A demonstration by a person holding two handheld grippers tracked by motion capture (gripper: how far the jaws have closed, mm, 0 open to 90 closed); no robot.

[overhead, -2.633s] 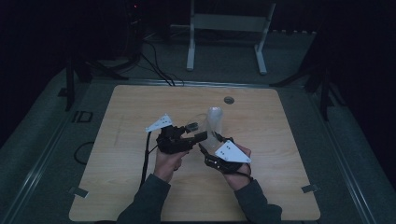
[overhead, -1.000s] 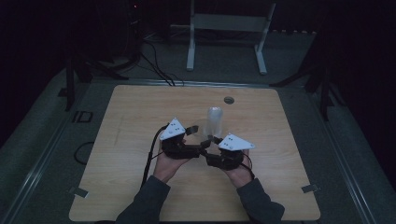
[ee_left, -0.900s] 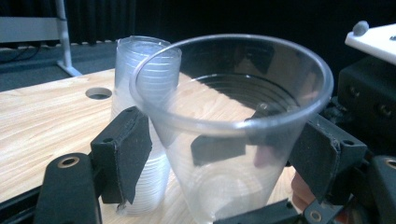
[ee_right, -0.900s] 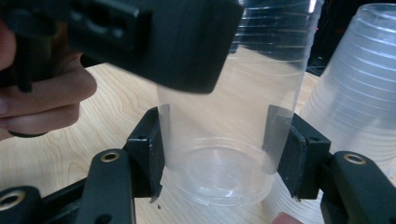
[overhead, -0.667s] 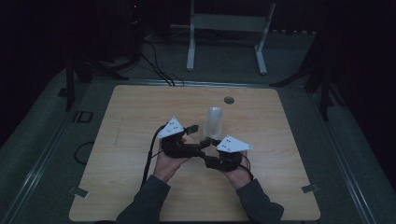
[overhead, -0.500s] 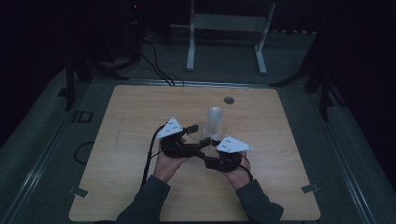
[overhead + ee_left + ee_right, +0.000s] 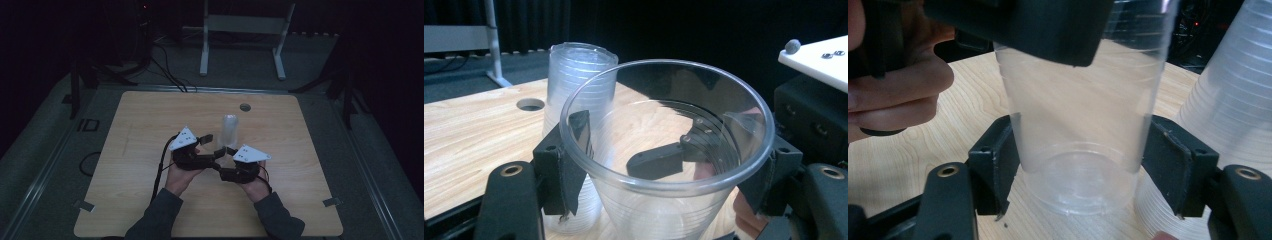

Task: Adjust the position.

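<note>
**Thin cup, two grips, little margin**

Plainly, the clear plastic cup [image 7: 664, 165] is the thing in hand: a single thin-walled tumbler, upright, mouth up, held near the middle of the table [image 7: 140, 125], a little toward the person's edge. By its look it is very light, glossy and slippery, and its wall should flex or crack under a hard squeeze. The rim and the ribbed band below it seem the stiffest places to take hold; the bare mid-wall would likely buckle.

The left gripper [image 7: 664, 150] is closed on the cup high up, one jaw pressing each side just under the rim. The right gripper [image 7: 1080, 165] brackets the cup's lower wall near the base; its jaws sit at or just beside the wall, and I cannot tell whether they truly press it. In the right gripper view the base appears to sit on or just above the wood.

Just behind the cup stands the stack of cups [image 7: 229, 131], nested and upright, very close to it, toward the table's far edge. Beyond the stack, near that far edge, is a round hole [image 7: 245, 107] in the tabletop.

A gentle, even pinch seems right; a twist between the two grips could crease the wall.
</note>
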